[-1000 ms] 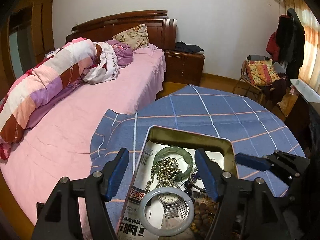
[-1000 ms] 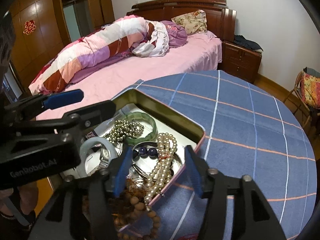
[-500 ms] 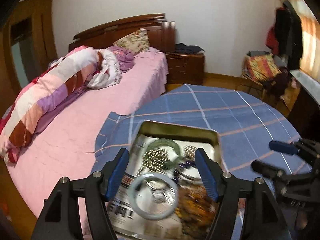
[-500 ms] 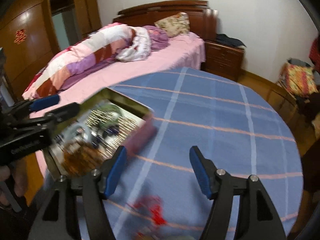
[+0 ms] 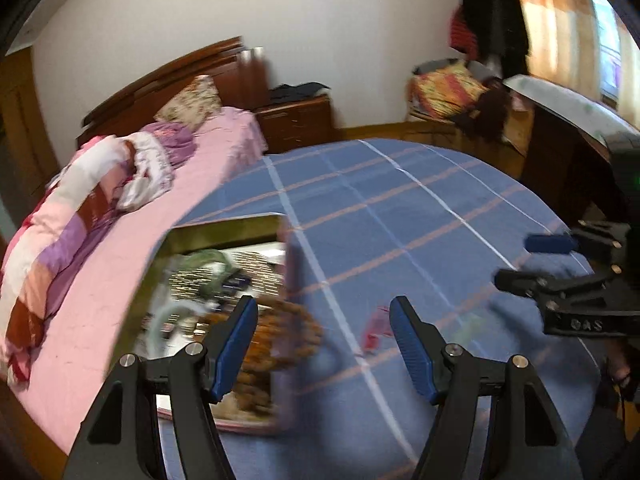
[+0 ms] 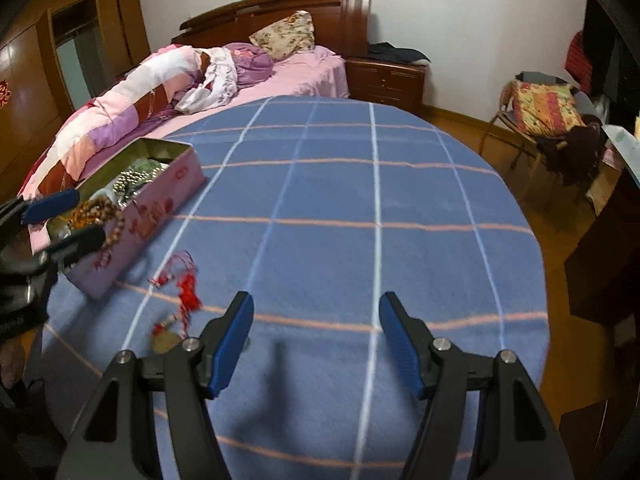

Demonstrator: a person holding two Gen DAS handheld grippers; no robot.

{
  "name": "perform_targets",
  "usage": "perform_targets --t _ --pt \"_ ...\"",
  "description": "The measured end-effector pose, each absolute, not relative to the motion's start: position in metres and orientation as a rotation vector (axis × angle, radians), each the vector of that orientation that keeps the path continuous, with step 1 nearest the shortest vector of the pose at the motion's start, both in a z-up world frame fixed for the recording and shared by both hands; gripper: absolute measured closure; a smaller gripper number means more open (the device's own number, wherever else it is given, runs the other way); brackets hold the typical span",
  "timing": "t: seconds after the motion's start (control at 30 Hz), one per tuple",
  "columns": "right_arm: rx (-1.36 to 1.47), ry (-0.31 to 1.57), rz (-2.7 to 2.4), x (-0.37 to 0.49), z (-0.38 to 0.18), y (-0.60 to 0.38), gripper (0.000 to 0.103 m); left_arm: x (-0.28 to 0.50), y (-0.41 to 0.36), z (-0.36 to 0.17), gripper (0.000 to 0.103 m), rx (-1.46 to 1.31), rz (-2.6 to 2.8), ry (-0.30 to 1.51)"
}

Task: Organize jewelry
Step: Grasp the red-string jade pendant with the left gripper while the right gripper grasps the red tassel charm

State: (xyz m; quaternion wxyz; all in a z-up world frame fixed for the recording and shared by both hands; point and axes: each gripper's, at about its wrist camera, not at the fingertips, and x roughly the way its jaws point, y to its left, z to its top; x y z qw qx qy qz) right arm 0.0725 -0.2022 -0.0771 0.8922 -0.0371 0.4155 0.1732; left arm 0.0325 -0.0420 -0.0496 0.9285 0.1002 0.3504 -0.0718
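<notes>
Both wrist views look down, left perhaps nearer, sharing the tin [image 5: 224,232].

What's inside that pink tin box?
The pink tin box holds jumbled jewelry: brown wooden beads spilling over its edge, a green bangle and shiny metal beads. Whatever lies beneath the pile is covered.

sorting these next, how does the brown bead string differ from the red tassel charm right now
The brown bead string hangs over the rim of the pink tin; the red tassel charm lies outside it on the blue checked cloth. The beads are round and brown; the charm is bright red thread. Neither is in a gripper.
</notes>
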Motion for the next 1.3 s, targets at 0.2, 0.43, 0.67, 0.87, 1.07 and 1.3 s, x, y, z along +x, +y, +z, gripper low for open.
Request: perform_targets --t 0.2,0.43,0.67,0.87,1.07,1.3 --pt "-0.066 0.852 0.347 0.068 -0.082 -0.210 0.034 0.038 -0.068 -0.070 0.035 0.213 -0.197 0.777" --pt "-0.080 0.858 0.346 0.065 -0.093 -0.209 0.034 0.049 -0.078 -0.092 0.035 0.198 -0.248 0.869" --pt "-0.087 0.839 0.345 0.059 -0.093 -0.209 0.034 0.057 -0.080 -0.105 0.097 0.169 -0.302 0.932" --pt "-0.091 0.837 0.362 0.055 -0.092 -0.204 0.034 0.052 -0.068 -0.088 0.098 0.114 -0.318 0.880" --pt "-0.100 0.840 0.385 0.054 -0.092 -0.196 0.034 0.044 -0.052 -0.043 0.098 0.058 -0.306 0.770" --pt "-0.149 0.840 0.447 0.050 -0.092 -0.174 0.034 0.040 -0.038 -0.018 0.098 0.017 -0.306 0.718"
